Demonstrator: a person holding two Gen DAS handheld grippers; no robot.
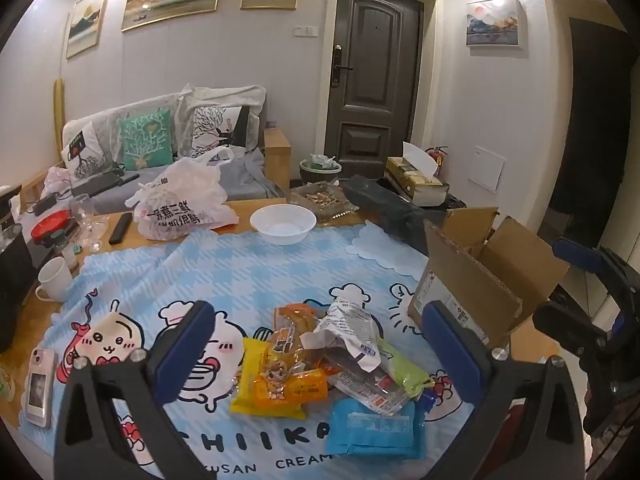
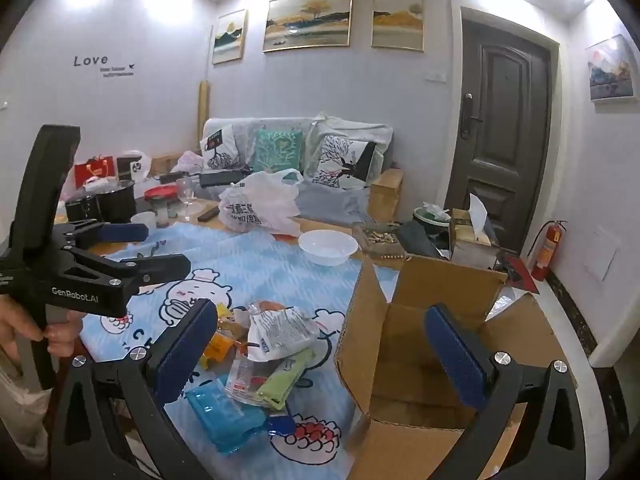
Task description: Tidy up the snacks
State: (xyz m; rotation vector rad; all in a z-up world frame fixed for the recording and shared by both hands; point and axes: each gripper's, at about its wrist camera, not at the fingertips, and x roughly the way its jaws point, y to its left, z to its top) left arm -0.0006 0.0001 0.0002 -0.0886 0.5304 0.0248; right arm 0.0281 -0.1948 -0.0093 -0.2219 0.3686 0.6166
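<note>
Left wrist view: the left gripper point(image 1: 320, 344) hovers with its fingers spread wide and empty above the snack pile point(image 1: 340, 368), which lies on the blue cartoon cloth point(image 1: 224, 264) towards the near edge of the counter. On top sits a white crumpled packet point(image 1: 348, 332); a yellow packet point(image 1: 272, 384), a green packet point(image 1: 400, 368) and a blue packet point(image 1: 376, 428) lie under and around it. The cardboard box point(image 1: 476, 280) stands at the right edge of the counter, flaps up, its inside hidden from here. A white bowl point(image 1: 283, 220) near the far edge looks empty. By my reading no snack is picked yet; the next move calls for lowering the fingers around one packet, likeliest the top one, and closing on it alone.

Right wrist view: the right gripper point(image 2: 320, 344) is likewise wide open and holds nothing, poised between the pile and the box. The box is open, and the visible part of its floor shows only bare cardboard. The left gripper appears at the left, fingers apart. Behind the bowl, a clear tray point(image 2: 380, 236) holds something small and brownish, too blurred to name.
</note>
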